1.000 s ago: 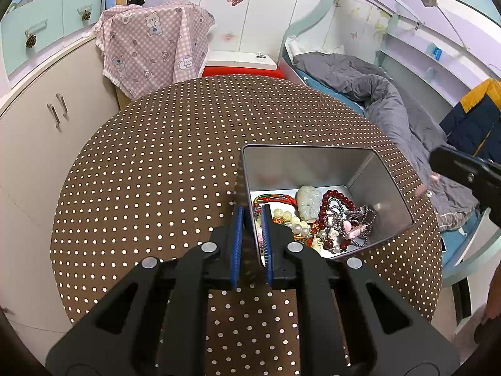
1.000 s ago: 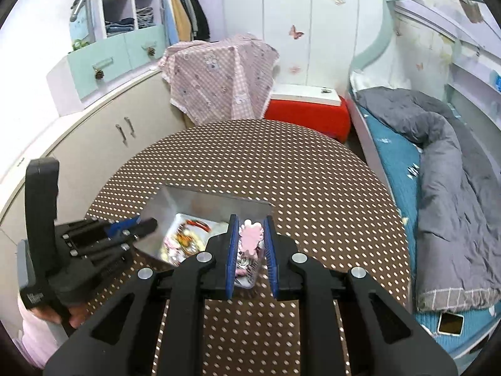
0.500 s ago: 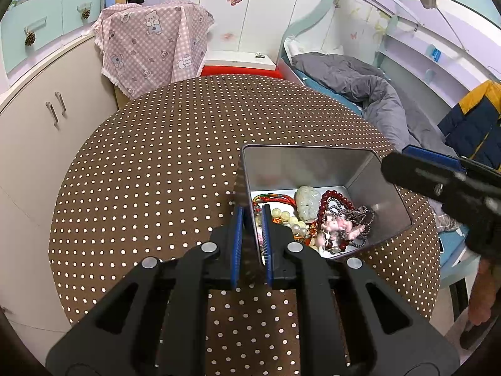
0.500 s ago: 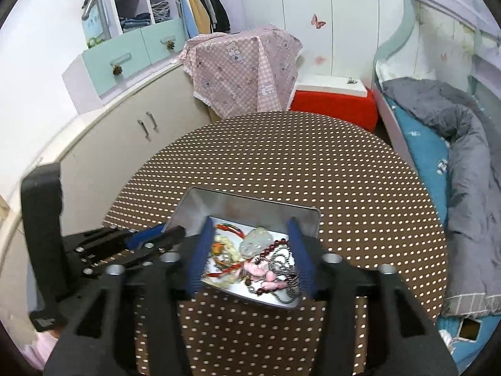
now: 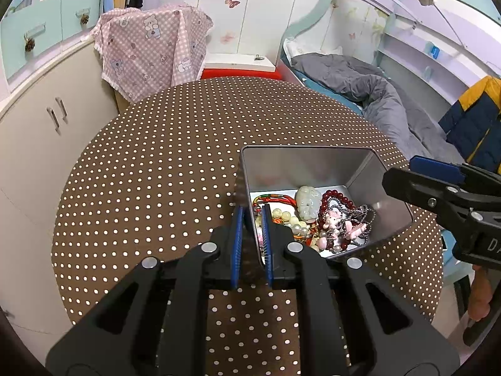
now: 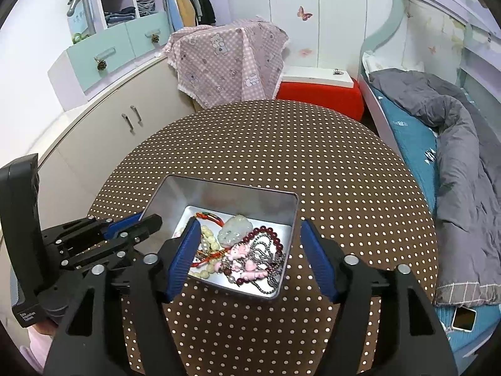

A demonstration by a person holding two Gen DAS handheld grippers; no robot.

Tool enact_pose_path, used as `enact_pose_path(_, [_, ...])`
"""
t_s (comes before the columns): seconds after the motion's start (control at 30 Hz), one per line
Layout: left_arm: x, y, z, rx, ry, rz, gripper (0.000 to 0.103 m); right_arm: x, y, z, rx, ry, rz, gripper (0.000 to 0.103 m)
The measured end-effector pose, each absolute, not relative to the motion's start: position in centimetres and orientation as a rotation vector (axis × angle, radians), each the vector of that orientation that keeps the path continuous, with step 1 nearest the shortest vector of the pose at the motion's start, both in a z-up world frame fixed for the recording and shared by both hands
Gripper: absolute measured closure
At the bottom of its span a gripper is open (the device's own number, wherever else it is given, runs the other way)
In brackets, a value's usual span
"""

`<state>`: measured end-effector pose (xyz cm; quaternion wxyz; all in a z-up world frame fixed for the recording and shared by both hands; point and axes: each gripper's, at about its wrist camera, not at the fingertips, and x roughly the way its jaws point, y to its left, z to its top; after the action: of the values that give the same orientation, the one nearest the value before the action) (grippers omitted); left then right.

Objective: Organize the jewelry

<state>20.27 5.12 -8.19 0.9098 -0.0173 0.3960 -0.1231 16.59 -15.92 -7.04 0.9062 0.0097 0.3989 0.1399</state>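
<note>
A silver metal tin (image 5: pixel 313 166) (image 6: pixel 225 194) sits open on the dotted table. Tangled inside are a pale green pendant (image 5: pixel 308 200) (image 6: pixel 235 230), a dark red bead bracelet (image 5: pixel 336 194) (image 6: pixel 275 238), cream beads (image 5: pixel 281 214) (image 6: pixel 209 241), a red cord (image 5: pixel 275 199) and a pink charm piece (image 5: pixel 333 221) (image 6: pixel 247 257). My left gripper (image 5: pixel 250 210) (image 6: pixel 147 221) is shut on the tin's left wall. My right gripper (image 6: pixel 249 224) (image 5: pixel 400 178) hovers over the tin, its jaws opening, with nothing pinched between the pads.
The round table (image 5: pixel 156 172) (image 6: pixel 313 163) wears a brown polka-dot cloth. A cream cabinet (image 6: pixel 131 119) stands to the left, a pink checked cloth (image 6: pixel 231 62) and a red stool (image 6: pixel 319 94) behind. On the right is a bed with a grey duvet (image 6: pixel 454 144) and a phone (image 6: pixel 463 319).
My right gripper was shut on the pink charm piece over the tin; it has opened wide and the piece now lies in the tin. The left gripper has not moved.
</note>
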Motion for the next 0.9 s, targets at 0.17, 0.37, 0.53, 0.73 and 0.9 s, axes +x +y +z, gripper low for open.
enact_pose_path(0.17, [19.4,4.4,-7.6,0.014,0.787,-0.235,0.081,16.0,-16.5,-6.9,0.027,0.816,0.263,0.028])
enact_pose_path(0.37, [18.5,5.2,-6.7,-0.019,0.756,-0.216,0.042,15.0,-17.0,-6.8,0.024,0.812,0.239,0.019])
enact_pose_path(0.53, [17.7,5.2,-6.4,-0.007,0.755,-0.202,0.042,14.0,-17.5,-6.8,0.024,0.815,0.210,0.015])
enact_pose_path(0.73, [16.1,4.8,-5.5,0.014,0.733,-0.192,0.042,12.1,-18.1,-6.6,0.035,0.809,0.188,0.011])
enact_pose_path(0.9, [14.3,4.3,-4.6,0.051,0.706,-0.180,0.042,10.2,-18.8,-6.3,0.072,0.807,0.192,0.008])
